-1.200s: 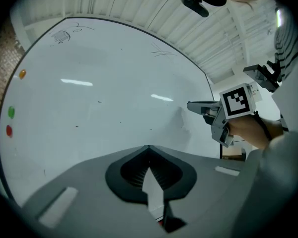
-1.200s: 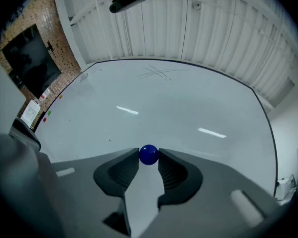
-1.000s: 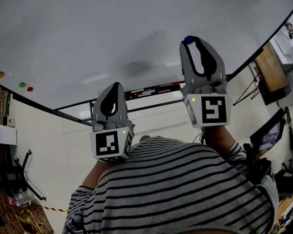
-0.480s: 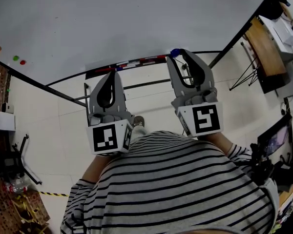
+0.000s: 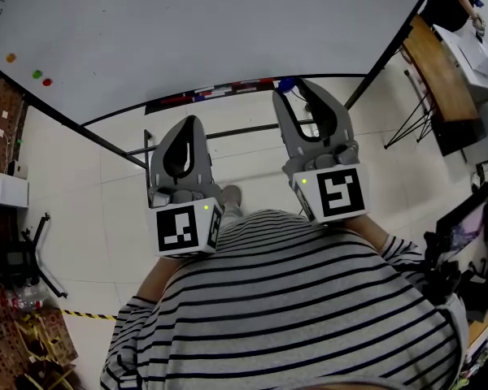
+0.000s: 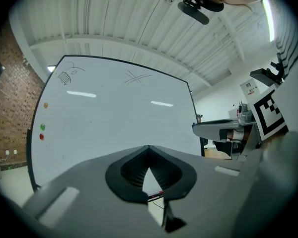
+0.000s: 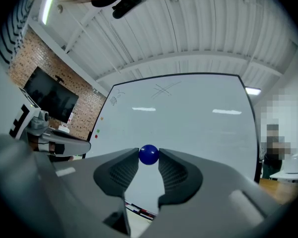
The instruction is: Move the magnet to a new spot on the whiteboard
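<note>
A round blue magnet (image 7: 149, 154) sits pinched between the tips of my right gripper (image 7: 149, 156), which is shut on it and held off the whiteboard (image 7: 188, 113). From the head view the same magnet (image 5: 286, 84) shows at the right gripper's (image 5: 289, 88) tip, just below the whiteboard's (image 5: 195, 31) lower edge. My left gripper (image 5: 191, 125) is shut with nothing in it, its tips meeting at a point (image 6: 148, 148). Orange, green and red magnets (image 5: 37, 75) stay on the board's left side, also visible as small magnets (image 6: 42, 127) in the left gripper view.
A marker tray (image 5: 220, 93) with pens runs along the board's bottom edge. Scribbles (image 6: 136, 77) mark the board's top. A brick wall (image 5: 2, 112) stands at the left; a wooden table (image 5: 441, 84) and a black stand (image 5: 41, 266) flank the tiled floor.
Both grippers have drawn back and down from the whiteboard, the right one carrying the blue magnet away from the board's face to below its edge.
</note>
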The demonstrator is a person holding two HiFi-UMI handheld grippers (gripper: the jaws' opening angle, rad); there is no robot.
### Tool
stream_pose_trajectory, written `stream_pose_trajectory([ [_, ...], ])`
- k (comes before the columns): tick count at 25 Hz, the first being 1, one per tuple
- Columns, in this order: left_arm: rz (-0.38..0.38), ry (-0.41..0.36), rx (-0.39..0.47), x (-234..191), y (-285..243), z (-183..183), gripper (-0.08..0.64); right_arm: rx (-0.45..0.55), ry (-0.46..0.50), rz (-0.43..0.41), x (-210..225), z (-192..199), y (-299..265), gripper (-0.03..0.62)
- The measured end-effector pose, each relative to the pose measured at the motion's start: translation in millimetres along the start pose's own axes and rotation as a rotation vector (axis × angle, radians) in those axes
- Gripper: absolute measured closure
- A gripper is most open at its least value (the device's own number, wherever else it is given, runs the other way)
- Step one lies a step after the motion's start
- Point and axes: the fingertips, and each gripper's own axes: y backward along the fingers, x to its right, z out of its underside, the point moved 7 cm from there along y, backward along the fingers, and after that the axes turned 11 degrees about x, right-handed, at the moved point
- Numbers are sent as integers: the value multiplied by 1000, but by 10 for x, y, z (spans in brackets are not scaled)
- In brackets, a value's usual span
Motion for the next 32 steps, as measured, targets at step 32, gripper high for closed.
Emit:
stream_pose_trajectory([
  [32, -41, 43, -42, -1949, -1603, 415, 545, 93, 209, 136, 389, 495, -2829, 468],
])
